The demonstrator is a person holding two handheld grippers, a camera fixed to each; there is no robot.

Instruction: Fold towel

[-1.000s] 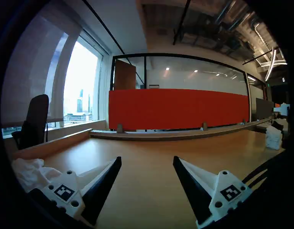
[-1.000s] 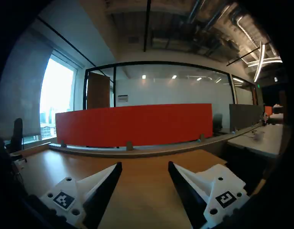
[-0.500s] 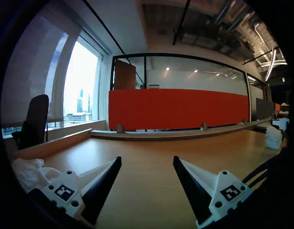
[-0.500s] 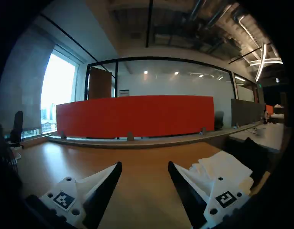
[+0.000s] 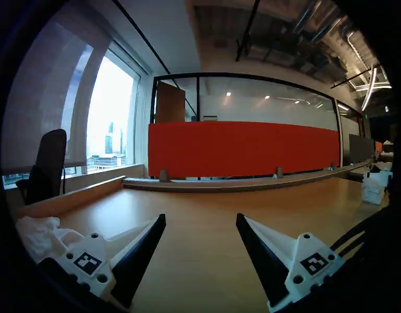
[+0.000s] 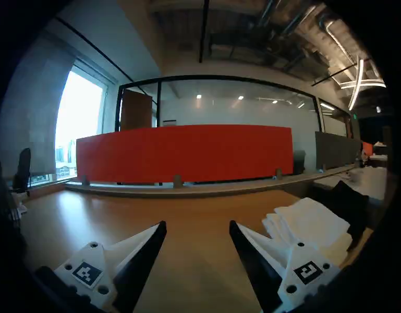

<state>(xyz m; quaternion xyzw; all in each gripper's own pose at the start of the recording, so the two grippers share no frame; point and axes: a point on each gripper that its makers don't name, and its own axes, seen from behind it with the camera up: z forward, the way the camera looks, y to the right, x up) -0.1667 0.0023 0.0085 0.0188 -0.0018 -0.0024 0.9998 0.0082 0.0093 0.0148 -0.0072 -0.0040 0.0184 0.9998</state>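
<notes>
A crumpled white towel (image 5: 38, 237) lies on the wooden table (image 5: 210, 219) at the lower left of the left gripper view, partly behind the left finger. My left gripper (image 5: 200, 245) is open low over the table with nothing between its fingers. In the right gripper view a stack of folded white towels (image 6: 310, 224) sits on the table (image 6: 148, 219) just beyond the right finger. My right gripper (image 6: 197, 250) is open and holds nothing. The other gripper, white, appears far right (image 5: 375, 188) in the left gripper view.
An orange divider panel (image 5: 242, 148) stands along the table's far edge. A black office chair (image 5: 44, 167) is at the left by the window. A dark object (image 6: 349, 201) lies behind the folded stack. More desks stand to the right (image 6: 367, 177).
The right gripper has tilted down and dropped closer to the table, bringing the folded towel stack into view beside its right finger. The left gripper has stayed still.
</notes>
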